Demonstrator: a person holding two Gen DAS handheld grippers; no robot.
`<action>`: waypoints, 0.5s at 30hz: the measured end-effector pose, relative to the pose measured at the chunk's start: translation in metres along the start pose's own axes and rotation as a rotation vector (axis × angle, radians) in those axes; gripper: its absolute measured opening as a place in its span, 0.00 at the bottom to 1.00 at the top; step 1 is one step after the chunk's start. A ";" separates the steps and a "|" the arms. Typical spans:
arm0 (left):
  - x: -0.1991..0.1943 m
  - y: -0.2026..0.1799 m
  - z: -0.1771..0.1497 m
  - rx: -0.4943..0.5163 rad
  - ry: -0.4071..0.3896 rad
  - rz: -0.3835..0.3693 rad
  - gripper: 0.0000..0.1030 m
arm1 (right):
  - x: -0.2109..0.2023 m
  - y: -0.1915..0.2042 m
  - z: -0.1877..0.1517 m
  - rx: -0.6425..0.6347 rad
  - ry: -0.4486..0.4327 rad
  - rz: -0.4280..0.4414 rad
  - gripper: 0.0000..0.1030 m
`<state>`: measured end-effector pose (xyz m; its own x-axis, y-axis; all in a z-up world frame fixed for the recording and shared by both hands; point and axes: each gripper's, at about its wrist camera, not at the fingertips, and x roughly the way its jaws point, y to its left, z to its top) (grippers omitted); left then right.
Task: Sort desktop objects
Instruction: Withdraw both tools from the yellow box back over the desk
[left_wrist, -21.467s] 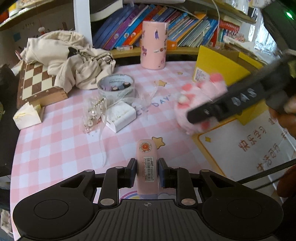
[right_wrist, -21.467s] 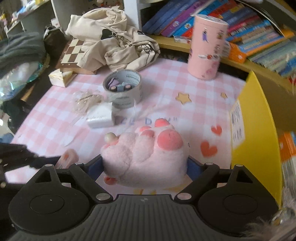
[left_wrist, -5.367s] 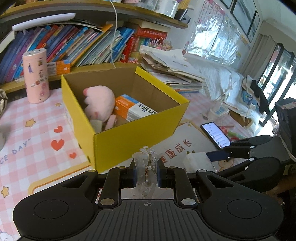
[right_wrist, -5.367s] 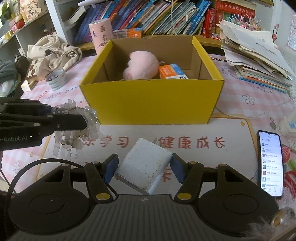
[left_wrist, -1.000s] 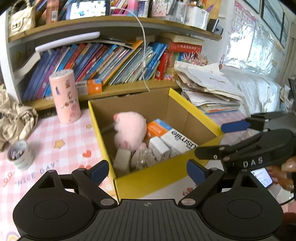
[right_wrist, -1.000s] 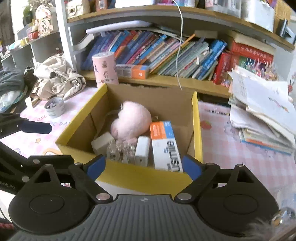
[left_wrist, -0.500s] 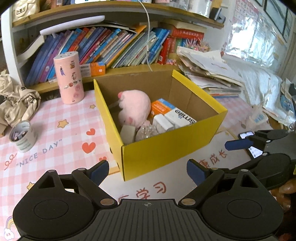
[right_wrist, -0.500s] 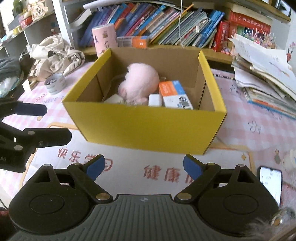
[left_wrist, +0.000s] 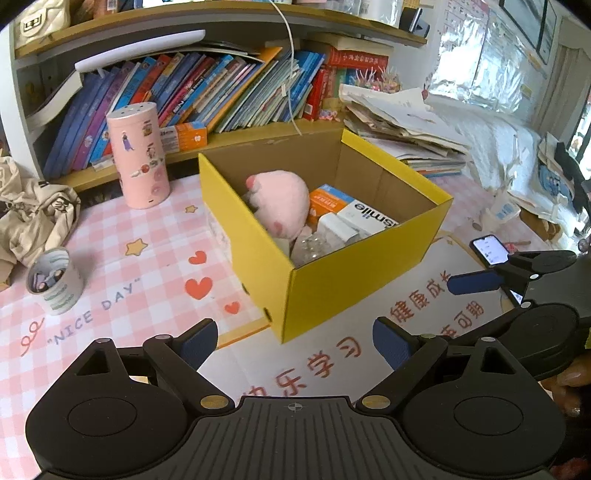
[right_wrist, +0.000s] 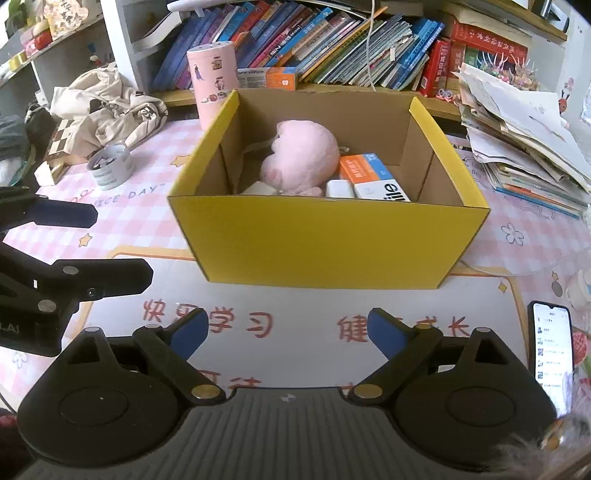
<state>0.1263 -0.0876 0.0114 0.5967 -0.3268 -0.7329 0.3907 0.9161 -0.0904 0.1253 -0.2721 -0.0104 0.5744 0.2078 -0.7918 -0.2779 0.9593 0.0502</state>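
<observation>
Yellow cardboard box (right_wrist: 325, 236) sits at twelve o'clock of both wrist views, now further off than a second ago: both hand-held grippers have backed away from above it. The left hand-held gripper (left_wrist: 291, 338) and right hand-held gripper (right_wrist: 288, 330) gape wide, holding nothing. Inside lie the pink plush paw (right_wrist: 301, 160), an orange-and-white carton (right_wrist: 373, 177) and small white boxes (partly hidden). A tape roll (left_wrist: 55, 280) remains on the desk (left_wrist: 122, 280) at nine o'clock, probably next.
</observation>
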 end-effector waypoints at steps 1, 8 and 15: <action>-0.001 0.003 -0.001 0.004 0.001 -0.004 0.90 | 0.000 0.004 0.000 0.001 0.000 -0.005 0.91; -0.011 0.026 -0.004 0.017 -0.003 -0.034 0.90 | 0.000 0.032 0.003 0.021 -0.003 -0.035 0.91; -0.021 0.051 -0.010 0.024 -0.009 -0.043 0.91 | 0.002 0.058 0.007 0.026 -0.008 -0.048 0.91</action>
<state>0.1268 -0.0320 0.0155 0.5853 -0.3682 -0.7224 0.4327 0.8953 -0.1058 0.1160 -0.2149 -0.0043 0.5930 0.1634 -0.7885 -0.2305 0.9727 0.0282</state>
